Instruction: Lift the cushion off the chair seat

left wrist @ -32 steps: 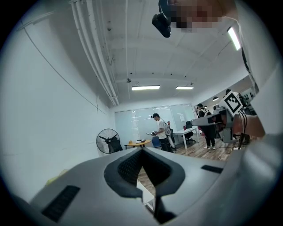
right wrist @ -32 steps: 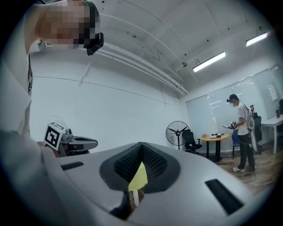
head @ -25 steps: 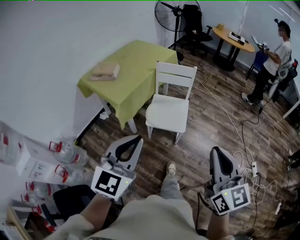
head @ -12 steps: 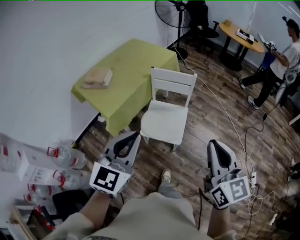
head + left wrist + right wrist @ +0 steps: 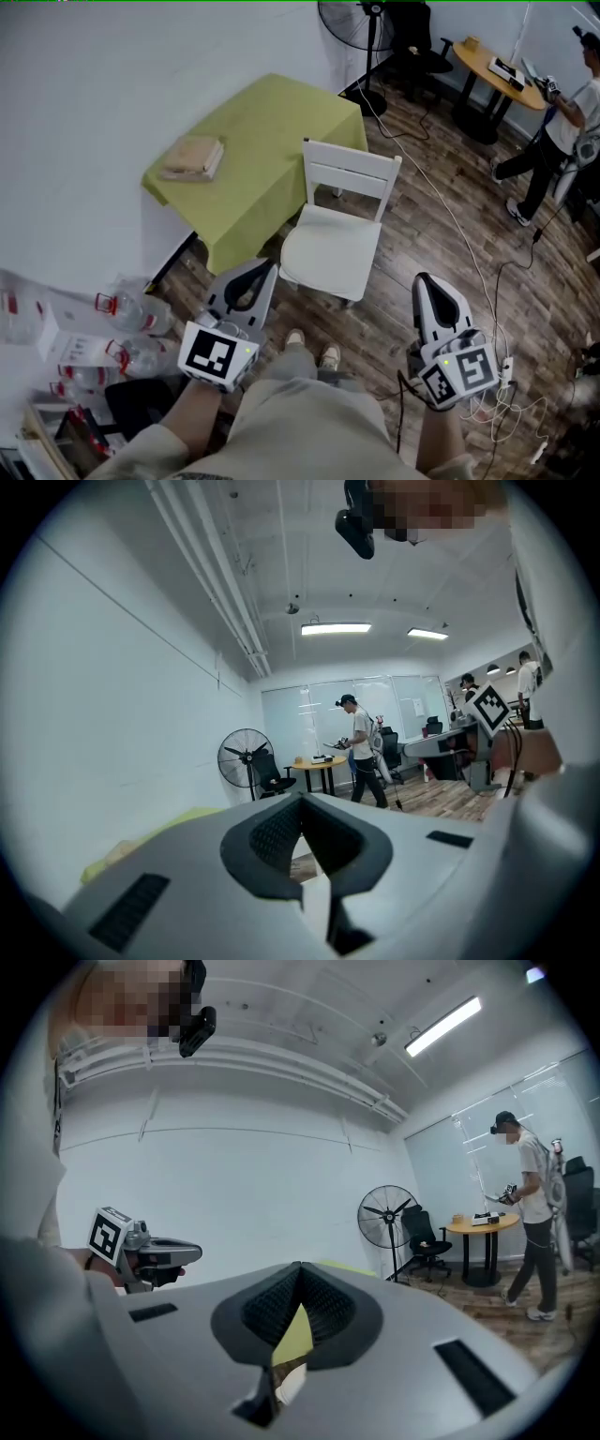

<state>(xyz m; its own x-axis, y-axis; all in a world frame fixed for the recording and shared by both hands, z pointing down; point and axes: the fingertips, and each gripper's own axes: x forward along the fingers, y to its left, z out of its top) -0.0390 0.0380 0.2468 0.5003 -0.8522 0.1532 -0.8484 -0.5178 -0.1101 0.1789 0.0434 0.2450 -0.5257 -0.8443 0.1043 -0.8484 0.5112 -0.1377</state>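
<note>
Head view, looking steeply down. One white chair (image 5: 349,178) stands on the wooden floor (image 5: 422,234), its backrest toward the far wall and its open front toward the wearer. One white cushion (image 5: 330,251) lies flat on the seat and covers it. Its outline is nearly square; the slightly longer axis runs from the backrest to the front edge, which faces the lower left of the frame.

The left gripper (image 5: 262,270) and the right gripper (image 5: 426,281) are both clenched and hold nothing. Each gripper view shows the jaws meeting with only background behind them. Both grippers stand apart from the chair, with bare floor and the wearer's two shoes (image 5: 328,355) between.

Surroundings:
- Two tables: one under a green cloth (image 5: 253,131), just beside the chair's left side and bearing a single flat tan object (image 5: 192,157), and one round wooden table (image 5: 495,73) far right.
- One standing fan (image 5: 361,17).
- One black office chair (image 5: 417,42).
- One other person (image 5: 562,112).
- Several water bottles (image 5: 131,307) at the left wall.
- A white cable (image 5: 450,225) crossing the floor to the right of the chair.
</note>
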